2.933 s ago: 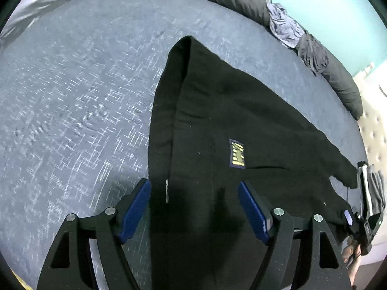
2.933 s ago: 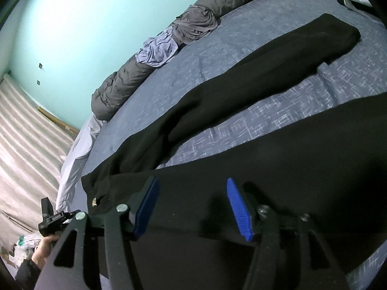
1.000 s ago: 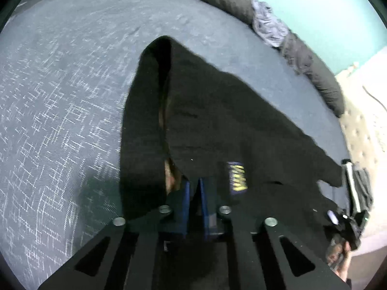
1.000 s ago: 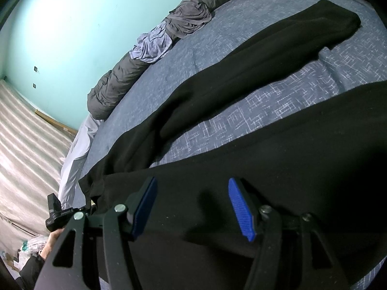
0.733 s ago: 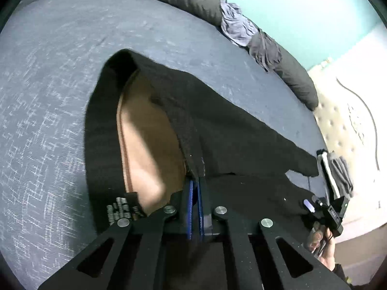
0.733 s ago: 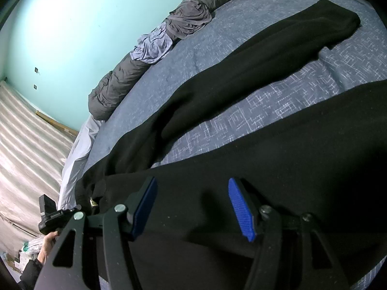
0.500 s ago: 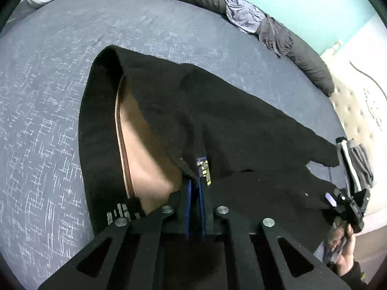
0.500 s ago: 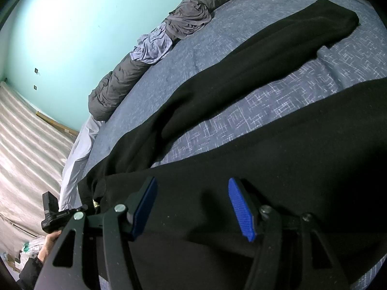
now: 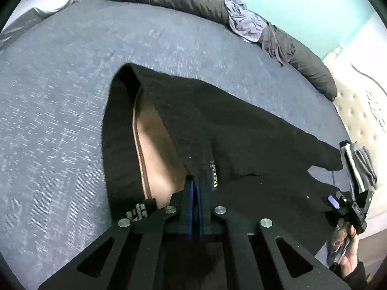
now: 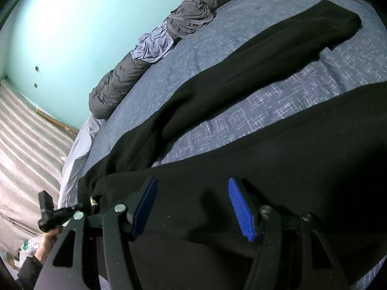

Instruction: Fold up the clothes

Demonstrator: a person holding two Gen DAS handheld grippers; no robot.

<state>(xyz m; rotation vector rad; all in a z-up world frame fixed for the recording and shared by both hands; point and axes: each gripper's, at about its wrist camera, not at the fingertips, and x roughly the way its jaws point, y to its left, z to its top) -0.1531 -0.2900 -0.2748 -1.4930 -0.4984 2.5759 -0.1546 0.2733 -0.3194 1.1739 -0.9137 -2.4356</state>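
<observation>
The black trousers (image 9: 241, 130) lie spread across the blue bedspread (image 9: 60, 111), waist end nearest both cameras. The left gripper (image 9: 195, 188) has its blue pads pressed together on the waistband's top layer, lifting it so the tan lining (image 9: 157, 149) shows. The right gripper (image 10: 193, 205) hovers over one trouser leg, pads wide apart, gripping nothing

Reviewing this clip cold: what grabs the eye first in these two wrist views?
The black fleece trousers sprawl across the blue-grey bedspread, and the left gripper is pinched shut on their waistband, baring a tan lining. The right gripper hovers open over one dark leg. A rolled grey duvet lines the far edge.
</observation>
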